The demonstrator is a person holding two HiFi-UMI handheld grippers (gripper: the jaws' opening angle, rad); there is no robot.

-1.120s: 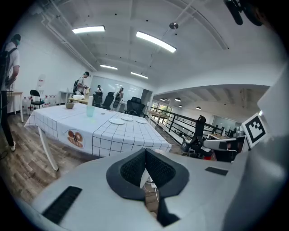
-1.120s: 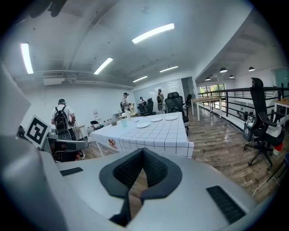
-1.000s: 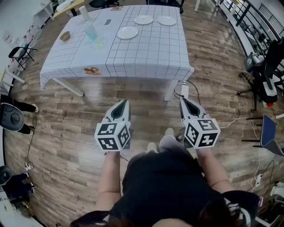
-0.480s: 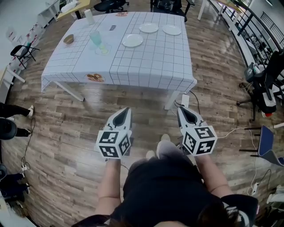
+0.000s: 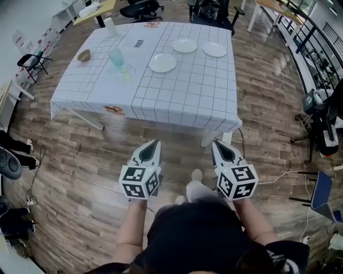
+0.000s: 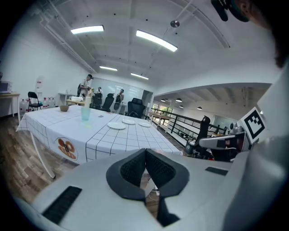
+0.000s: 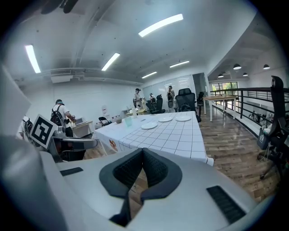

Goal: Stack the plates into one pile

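Three white plates lie apart on the checked tablecloth: one (image 5: 162,62) nearest, one (image 5: 185,45) behind it and one (image 5: 214,50) at the right. They show small in the left gripper view as plates (image 6: 117,126) and in the right gripper view as plates (image 7: 149,126). My left gripper (image 5: 155,143) and right gripper (image 5: 213,144) hang over the wooden floor, well short of the table (image 5: 182,101). Both are shut with nothing between their jaws, and both point toward the table.
A green cup (image 5: 116,57), a small bowl (image 5: 84,55) and a white cup (image 5: 111,25) stand on the table's left side. Office chairs (image 5: 140,8) stand behind it. A railing (image 5: 305,37) and a power cable (image 5: 241,142) lie to the right.
Both grippers have moved forward toward the table; the table and plates appear closer and lower in the head view.
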